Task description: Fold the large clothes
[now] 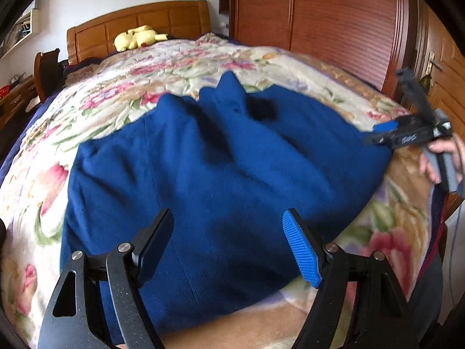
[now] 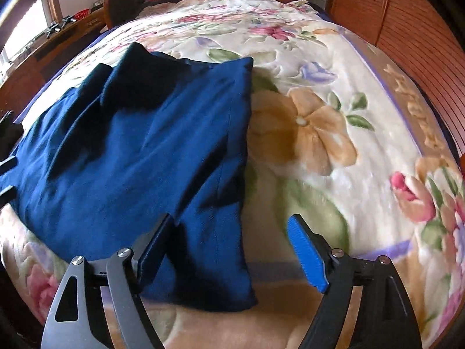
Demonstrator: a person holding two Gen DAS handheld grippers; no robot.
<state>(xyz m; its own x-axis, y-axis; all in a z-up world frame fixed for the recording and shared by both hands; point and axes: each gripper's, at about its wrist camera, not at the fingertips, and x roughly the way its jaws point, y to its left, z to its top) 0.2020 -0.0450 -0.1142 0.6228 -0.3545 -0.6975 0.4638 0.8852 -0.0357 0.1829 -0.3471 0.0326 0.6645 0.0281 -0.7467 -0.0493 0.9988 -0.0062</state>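
Note:
A large dark blue garment [image 1: 221,168] lies spread and partly folded on a floral blanket [image 1: 180,67], with creases running along it. My left gripper [image 1: 228,215] hovers open above its near hem, with nothing pressed between the pads. In the right wrist view the same garment [image 2: 130,151] fills the left half. My right gripper [image 2: 231,218] is open over its near right corner; the cloth's edge lies below the jaws and is not pinched. The left wrist view also shows the right gripper [image 1: 377,133] at the garment's right edge, carried by a hand [image 1: 441,151].
A yellow plush toy [image 1: 136,37] rests by the wooden headboard [image 1: 139,20]. A tall wooden wardrobe [image 1: 319,20] stands along the bed's right side. On the left are a chair [image 2: 119,0] and a desk [image 2: 43,46]. Bare blanket [image 2: 334,116] stretches right of the garment.

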